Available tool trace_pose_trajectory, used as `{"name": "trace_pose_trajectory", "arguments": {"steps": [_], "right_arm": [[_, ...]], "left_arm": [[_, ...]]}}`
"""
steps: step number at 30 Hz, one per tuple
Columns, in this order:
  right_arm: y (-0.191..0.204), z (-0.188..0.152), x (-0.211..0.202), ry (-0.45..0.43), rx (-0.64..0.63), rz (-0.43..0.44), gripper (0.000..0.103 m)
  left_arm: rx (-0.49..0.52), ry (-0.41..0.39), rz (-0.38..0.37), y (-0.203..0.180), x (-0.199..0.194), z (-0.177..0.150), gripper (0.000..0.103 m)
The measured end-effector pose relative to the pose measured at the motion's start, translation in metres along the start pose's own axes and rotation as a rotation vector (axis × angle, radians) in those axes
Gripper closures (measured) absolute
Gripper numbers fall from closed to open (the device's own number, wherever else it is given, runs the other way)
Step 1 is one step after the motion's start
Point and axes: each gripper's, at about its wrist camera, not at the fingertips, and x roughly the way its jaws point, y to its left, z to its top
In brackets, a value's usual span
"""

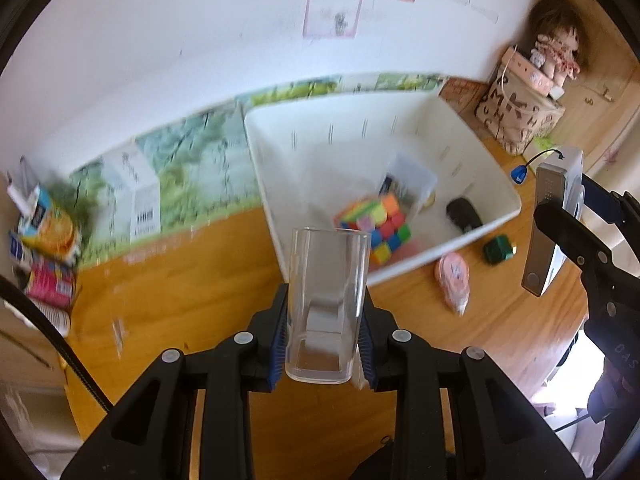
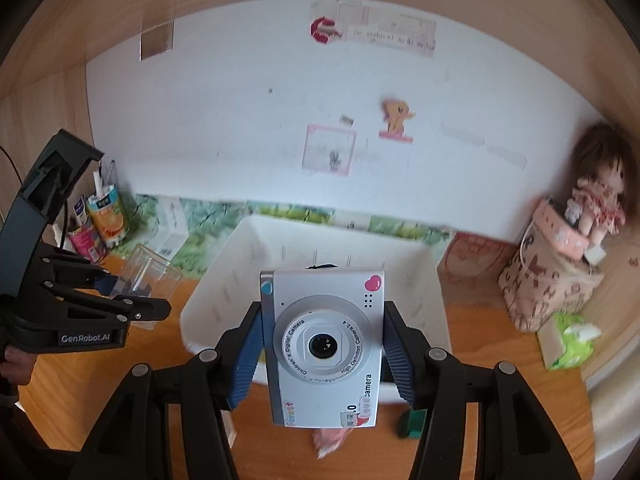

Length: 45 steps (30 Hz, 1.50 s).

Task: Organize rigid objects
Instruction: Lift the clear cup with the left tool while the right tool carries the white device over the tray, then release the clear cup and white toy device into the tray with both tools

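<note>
Two loads in hand at once, both en route to the white bin (image 1: 472, 240) on the wooden desk (image 1: 180, 280).

L gripper (image 1: 326, 336): fingers pinched in on a clear square tumbler (image 1: 328, 280), held upright, w/ the bin rim just ahead of it. R gripper (image 2: 322, 344): blue pads clamped on both sides of a silver toy camera (image 2: 324, 344), lens facing me, bin directly behind it.

Already in the bin: rainbow puzzle cube (image 1: 376, 228), clear plastic box (image 1: 412, 180), a black item (image 1: 464, 214) I can't ID. Left out on the desk beside the bin: pink packet (image 1: 452, 276), small green cube (image 1: 498, 249).

Step, as I judge it: carry phase, drop not yet made. Next calls for getting each load over the rim and low before letting go; tumbler wants the free patch left of the puzzle cube, camera toward the near-right corner. Stagger the arms, they crowd.

Writing legible: camera ring "Children's Digital Camera" / "High Definition Camera", body "camera", "Forest". L tool, seen from the R wrist cam: "GenRobot.AI". Juice carton (image 1: 48, 228) text too blurred
</note>
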Motion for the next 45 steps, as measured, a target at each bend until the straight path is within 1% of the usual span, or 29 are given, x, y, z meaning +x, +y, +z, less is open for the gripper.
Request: {"name": "trace_pose_trajectory", "arguments": {"steps": [5, 11, 13, 15, 18, 20, 26, 28, 32, 34, 35, 36, 37, 38, 39, 40, 42, 45], "right_arm": [[-0.011, 0.016, 0.015, -0.042, -0.019, -0.031, 0.046], [-0.028, 0.024, 0.040, -0.071, -0.038, -0.034, 0.046], [-0.035, 0.025, 0.053, -0.069, -0.038, -0.014, 0.046], [-0.041, 0.024, 0.065, -0.070, -0.043, 0.007, 0.046], [-0.049, 0.022, 0.082, -0.069, -0.064, 0.031, 0.046], [-0.055, 0.021, 0.094, -0.054, -0.063, 0.063, 0.046], [-0.065, 0.015, 0.124, -0.004, -0.104, 0.152, 0.046], [-0.067, 0.014, 0.130, 0.001, -0.113, 0.180, 0.046], [-0.068, 0.011, 0.137, -0.003, -0.127, 0.248, 0.046], [-0.067, 0.011, 0.138, -0.006, -0.133, 0.285, 0.046], [-0.067, 0.011, 0.138, -0.041, -0.150, 0.303, 0.046], [-0.066, 0.010, 0.139, -0.041, -0.153, 0.316, 0.046], [-0.064, 0.010, 0.139, -0.041, -0.156, 0.324, 0.046], [-0.063, 0.009, 0.138, -0.042, -0.158, 0.332, 0.045], [-0.063, 0.009, 0.137, -0.043, -0.158, 0.336, 0.043], [-0.063, 0.009, 0.136, -0.045, -0.156, 0.341, 0.038], [-0.062, 0.010, 0.132, -0.054, -0.150, 0.351, 0.032], [-0.060, 0.011, 0.124, -0.072, -0.146, 0.349, 0.028]], "left_arm": [[-0.013, -0.037, -0.004, -0.001, 0.005, 0.026, 0.071], [-0.066, -0.084, 0.007, 0.001, 0.016, 0.053, 0.071], [-0.083, -0.100, 0.016, 0.002, 0.021, 0.060, 0.071], [-0.101, -0.111, 0.010, 0.001, 0.026, 0.066, 0.071], [-0.114, -0.166, 0.019, -0.001, 0.031, 0.073, 0.071], [-0.124, -0.193, 0.029, -0.002, 0.037, 0.077, 0.071], [-0.211, -0.232, 0.045, -0.004, 0.051, 0.081, 0.070], [-0.237, -0.239, 0.055, -0.005, 0.053, 0.081, 0.070], [-0.285, -0.223, 0.094, -0.007, 0.059, 0.082, 0.070], [-0.311, -0.207, 0.113, -0.007, 0.060, 0.081, 0.067], [-0.322, -0.205, 0.122, -0.007, 0.060, 0.080, 0.060], [-0.336, -0.205, 0.133, -0.007, 0.058, 0.080, 0.051], [-0.345, -0.210, 0.145, -0.007, 0.056, 0.079, 0.045], [-0.351, -0.214, 0.154, -0.007, 0.053, 0.078, 0.034], [-0.358, -0.221, 0.169, -0.007, 0.050, 0.078, 0.028], [-0.362, -0.223, 0.179, -0.006, 0.048, 0.077, 0.027], [-0.368, -0.218, 0.188, -0.005, 0.043, 0.077, 0.026], [-0.373, -0.225, 0.193, -0.003, 0.036, 0.075, 0.025]]}}
